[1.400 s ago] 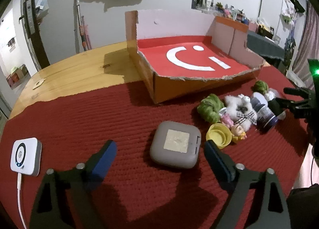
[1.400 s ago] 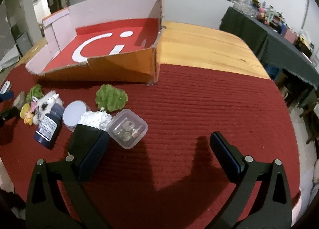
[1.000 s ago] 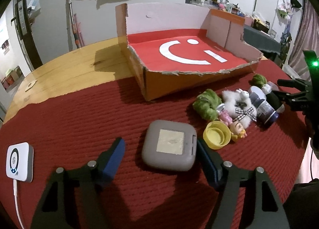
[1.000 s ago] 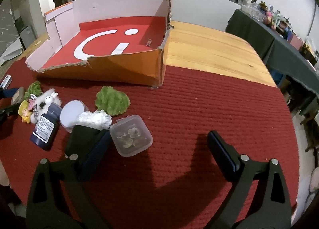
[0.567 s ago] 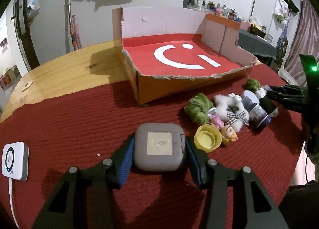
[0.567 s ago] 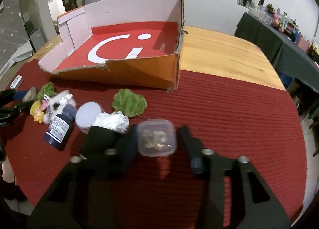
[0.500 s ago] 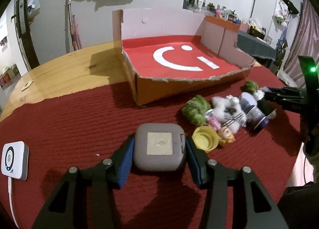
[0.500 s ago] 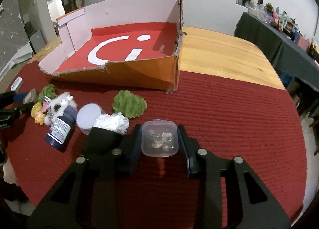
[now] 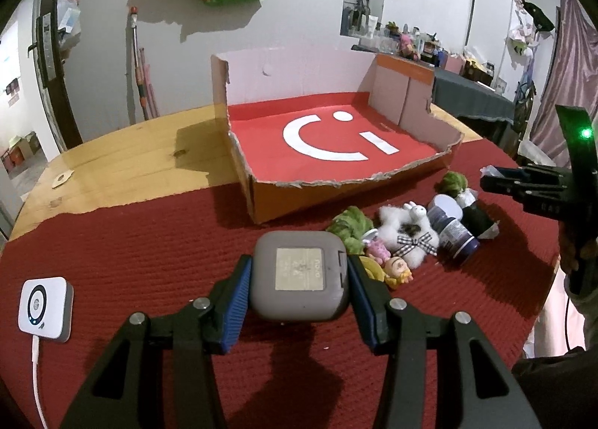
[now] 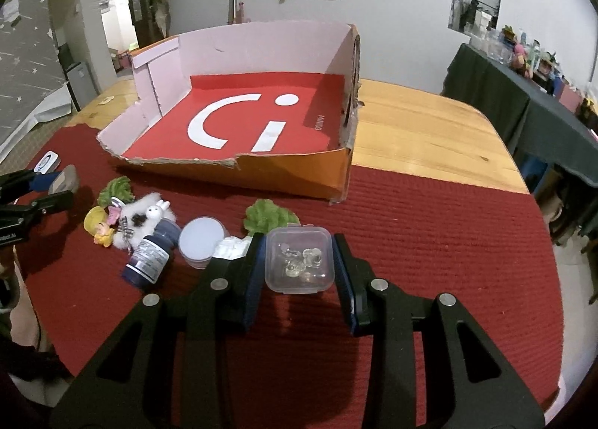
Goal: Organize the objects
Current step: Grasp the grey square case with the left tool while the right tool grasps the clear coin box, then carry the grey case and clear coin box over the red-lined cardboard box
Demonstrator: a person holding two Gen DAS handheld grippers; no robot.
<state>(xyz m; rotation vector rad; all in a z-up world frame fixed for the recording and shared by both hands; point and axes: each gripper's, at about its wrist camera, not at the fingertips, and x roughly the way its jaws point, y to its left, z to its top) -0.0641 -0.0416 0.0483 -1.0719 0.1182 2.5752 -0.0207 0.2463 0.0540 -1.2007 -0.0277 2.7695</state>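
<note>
My left gripper [image 9: 299,279] is shut on a grey rounded square case [image 9: 299,275] and holds it above the red mat. My right gripper [image 10: 298,264] is shut on a small clear plastic box [image 10: 298,260] with trinkets inside, lifted off the mat. The open cardboard box with a red floor [image 9: 329,141] stands ahead on the table; it also shows in the right wrist view [image 10: 243,122]. The right gripper also shows at the right edge of the left wrist view [image 9: 530,186]; the left gripper shows at the left edge of the right wrist view [image 10: 33,189].
On the red mat [image 9: 130,242] lie green moss balls [image 10: 269,217], a white plush [image 9: 405,230], a dark blue bottle [image 10: 149,257], a white lid [image 10: 203,240], a yellow cap [image 10: 93,219] and small dolls. A white device with a cable [image 9: 45,303] lies at the left.
Both grippers closed: the left on the grey case, the right on the clear box. Both objects have since been lifted and moved toward the cardboard box.
</note>
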